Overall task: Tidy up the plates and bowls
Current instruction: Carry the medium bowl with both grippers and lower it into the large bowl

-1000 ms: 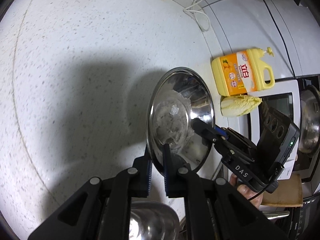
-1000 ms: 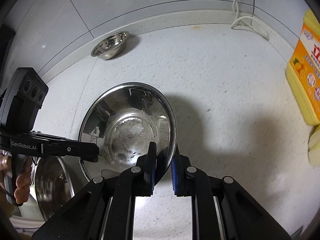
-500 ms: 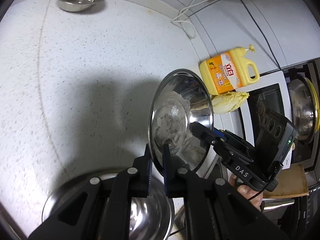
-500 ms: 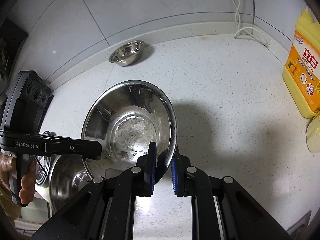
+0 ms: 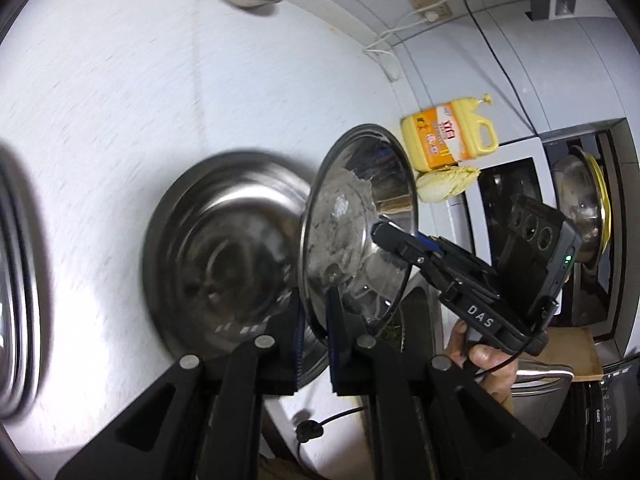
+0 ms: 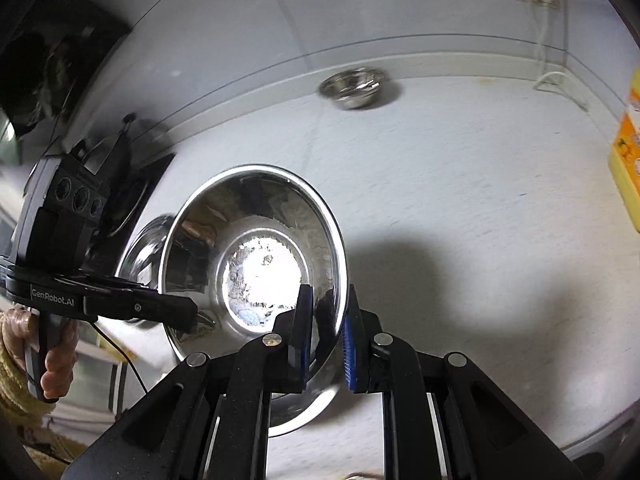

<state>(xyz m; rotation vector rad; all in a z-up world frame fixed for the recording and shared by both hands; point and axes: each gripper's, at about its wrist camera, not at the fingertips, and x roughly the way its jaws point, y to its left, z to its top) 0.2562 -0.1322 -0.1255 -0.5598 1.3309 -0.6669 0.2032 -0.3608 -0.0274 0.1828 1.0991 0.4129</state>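
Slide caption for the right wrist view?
Both grippers clamp a steel bowl's rim above the counter.

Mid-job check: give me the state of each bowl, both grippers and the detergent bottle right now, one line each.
held steel bowl: lifted off the counter, tilted, gripped at opposite rims.
left gripper: shut on the held steel bowl's rim.
right gripper: shut on the opposite rim.
large steel bowl: resting upright on the counter, empty.
small steel bowl: upright by the back wall, untouched.
detergent bottle: standing upright, capped.

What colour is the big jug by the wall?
Yellow jug with an orange label, clearest in the left wrist view.
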